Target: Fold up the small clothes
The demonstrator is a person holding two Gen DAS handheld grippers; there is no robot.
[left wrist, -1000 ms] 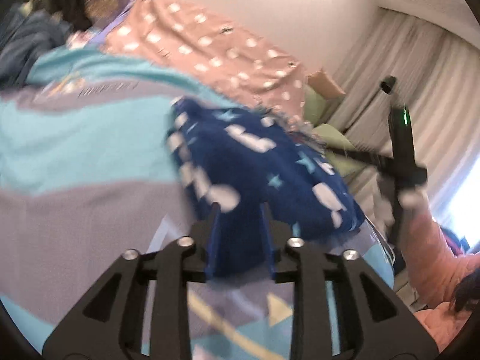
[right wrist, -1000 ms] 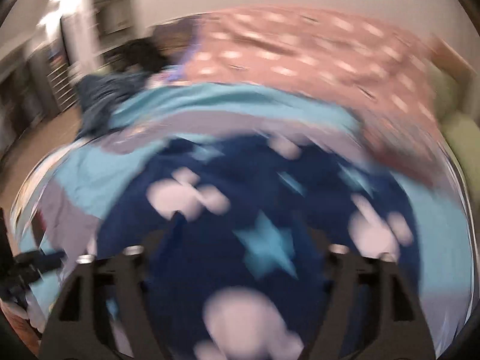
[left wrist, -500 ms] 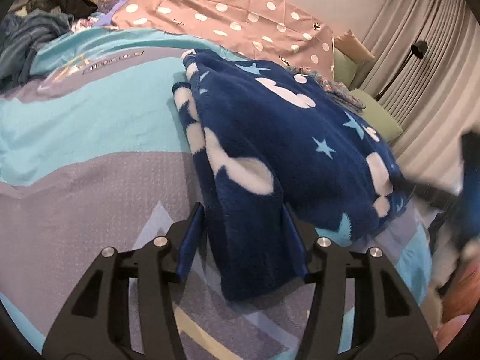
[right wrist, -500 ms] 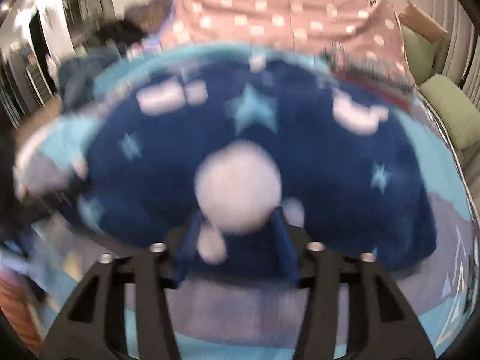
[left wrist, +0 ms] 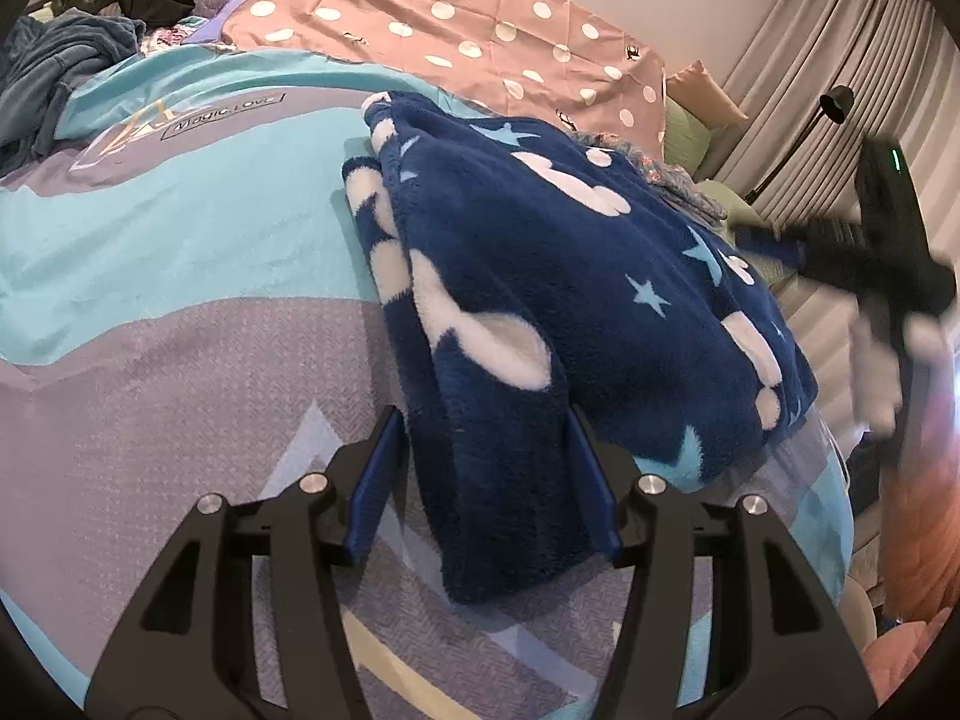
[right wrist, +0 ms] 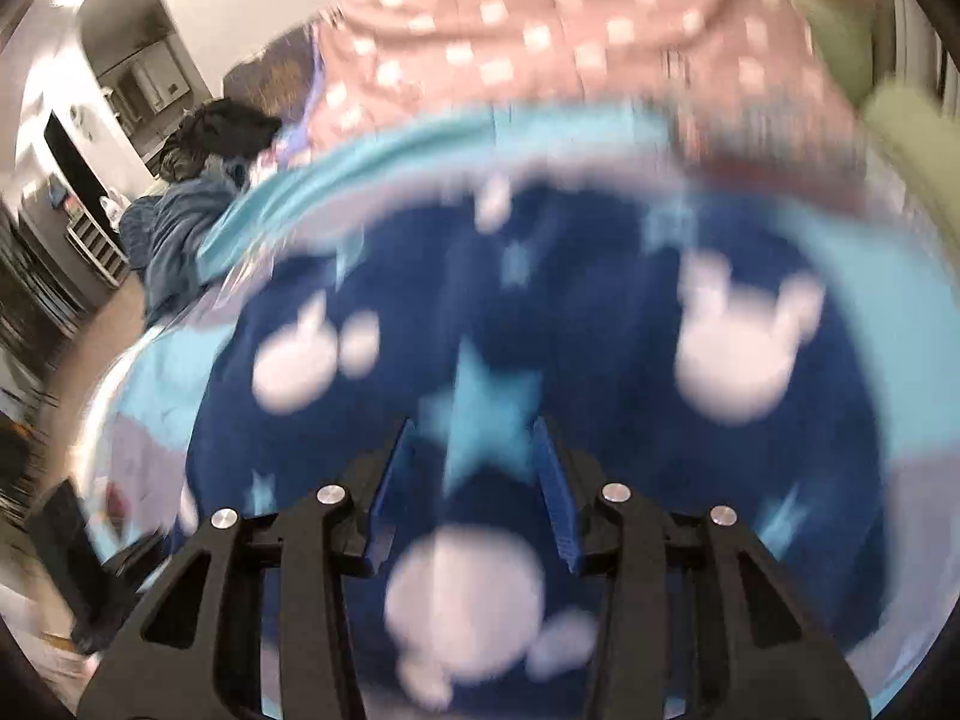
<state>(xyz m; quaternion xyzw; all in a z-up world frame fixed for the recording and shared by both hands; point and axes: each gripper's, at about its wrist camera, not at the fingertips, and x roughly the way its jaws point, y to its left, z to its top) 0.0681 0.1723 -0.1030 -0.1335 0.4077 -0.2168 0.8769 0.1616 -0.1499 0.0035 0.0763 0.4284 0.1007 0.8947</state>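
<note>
Your left gripper [left wrist: 489, 474] jaws, just opened, are straddling the near folded edge of the blue fleece garment [left wrist: 576, 276] without pinching. Your right gripper [right wrist: 474, 486] jaws, just closed, are clamping its far side. Left of the garment, the bed [left wrist: 180, 312] is lying clear.

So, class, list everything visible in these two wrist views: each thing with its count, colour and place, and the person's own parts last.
Fleece garment: one, navy with white shapes and pale blue stars, folded on the bed.
Bedspread: one, turquoise and grey, beneath the garment.
Dotted sheet: one, pink with white dots, far side.
Clothes heap: dark and blue-grey, far left.
Curtains: beige, right.
Floor lamp: one, black, by the curtains.
Left gripper: black, around the garment's near end.
Right gripper: black, over the garment, blurred.
</note>
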